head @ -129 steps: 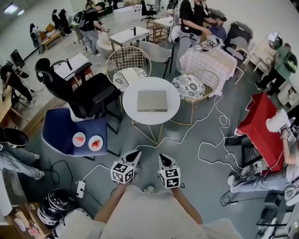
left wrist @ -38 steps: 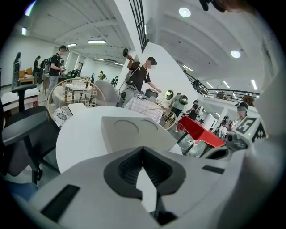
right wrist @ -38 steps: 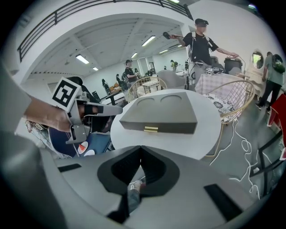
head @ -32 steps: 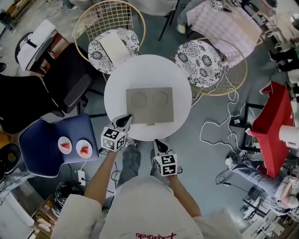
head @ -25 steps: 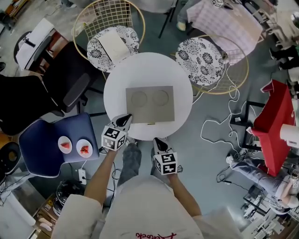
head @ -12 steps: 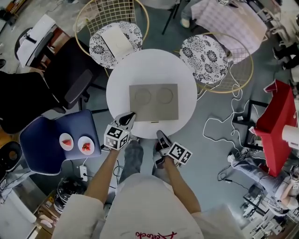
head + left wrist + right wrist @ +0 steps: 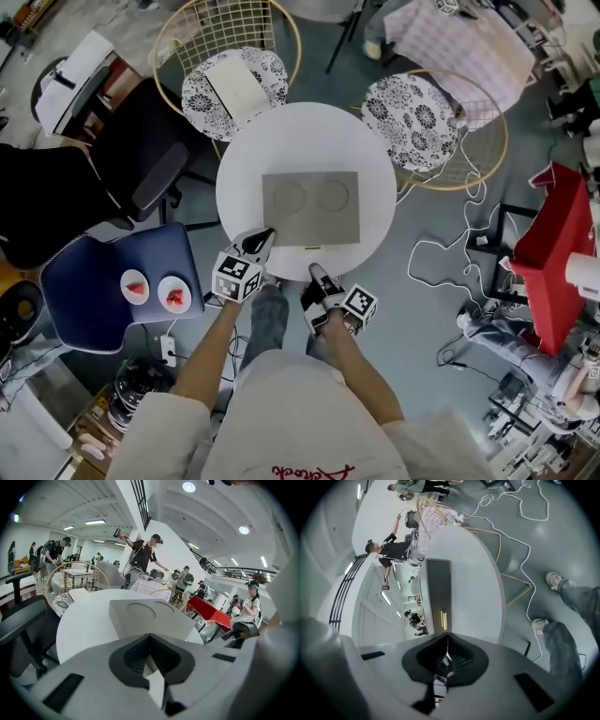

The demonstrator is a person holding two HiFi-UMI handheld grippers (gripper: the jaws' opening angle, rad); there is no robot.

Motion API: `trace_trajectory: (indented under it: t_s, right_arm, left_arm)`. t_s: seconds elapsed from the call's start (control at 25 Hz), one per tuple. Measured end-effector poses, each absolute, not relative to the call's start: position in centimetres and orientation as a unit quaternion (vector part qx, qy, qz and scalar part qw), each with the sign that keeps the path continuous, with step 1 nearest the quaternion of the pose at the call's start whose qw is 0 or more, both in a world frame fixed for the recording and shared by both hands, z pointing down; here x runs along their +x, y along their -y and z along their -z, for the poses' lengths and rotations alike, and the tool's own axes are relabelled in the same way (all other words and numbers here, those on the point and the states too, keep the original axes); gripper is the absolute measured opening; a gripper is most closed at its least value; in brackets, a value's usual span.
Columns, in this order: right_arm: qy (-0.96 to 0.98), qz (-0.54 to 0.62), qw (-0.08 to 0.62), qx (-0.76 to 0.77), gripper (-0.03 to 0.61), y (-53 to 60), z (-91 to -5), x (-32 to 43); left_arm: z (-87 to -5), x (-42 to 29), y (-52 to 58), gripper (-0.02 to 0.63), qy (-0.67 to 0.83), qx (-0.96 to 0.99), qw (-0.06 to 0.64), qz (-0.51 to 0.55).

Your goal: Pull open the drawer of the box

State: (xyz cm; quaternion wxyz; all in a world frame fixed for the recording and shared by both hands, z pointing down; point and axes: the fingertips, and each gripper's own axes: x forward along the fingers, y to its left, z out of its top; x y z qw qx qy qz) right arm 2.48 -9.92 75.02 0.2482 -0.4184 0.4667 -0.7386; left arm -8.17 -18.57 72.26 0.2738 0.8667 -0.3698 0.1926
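Squarely, the box [image 7: 311, 208] lies long-side across, drawer front [image 7: 439, 592] facing the person [image 7: 300, 412].

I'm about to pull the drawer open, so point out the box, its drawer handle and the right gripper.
box [image 7: 311, 207], head view, middle of its top face
drawer handle [image 7: 444, 620], right gripper view, middle of the yellowish pull
right gripper [image 7: 315, 272], head view, between its fingertips

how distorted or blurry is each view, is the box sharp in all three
Head view: sharp, evenly lit, slight wide-angle bend; box clear on the white table. Left gripper view: heavy fisheye, black corners, ceiling lights blown out, box crisp. Right gripper view: same fisheye, scene rolled sideways, box front in shade.
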Motion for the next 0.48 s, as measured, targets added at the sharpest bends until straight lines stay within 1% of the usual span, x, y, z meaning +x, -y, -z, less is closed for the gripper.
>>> trace_trajectory:
  t_s: [0.12,0.2,0.24,0.48]
  right_arm:
    - [-0.495,0.728,0.238,-0.41,0.022,10.6,-74.5,1.9]
    - [-0.502,0.722,0.246,-0.408,0.086,11.3,-74.2,1.9]
    - [-0.5,0.719,0.252,-0.411,0.097,11.6,-74.2,2.0]
    - [-0.47,0.712,0.283,-0.438,0.101,13.1,-75.2,3.2]
  left_arm:
    - [-72.2,-8.1,18.7,0.011,0.368,0.867,0.274,-0.193]
    - [-72.2,-8.1,18.7,0.011,0.367,0.868,0.274,-0.193]
    - [-72.2,-8.1,18.7,0.011,0.367,0.868,0.274,-0.193]
    - [-72.2,-8.2,18.7,0.011,0.363,0.87,0.275,-0.191]
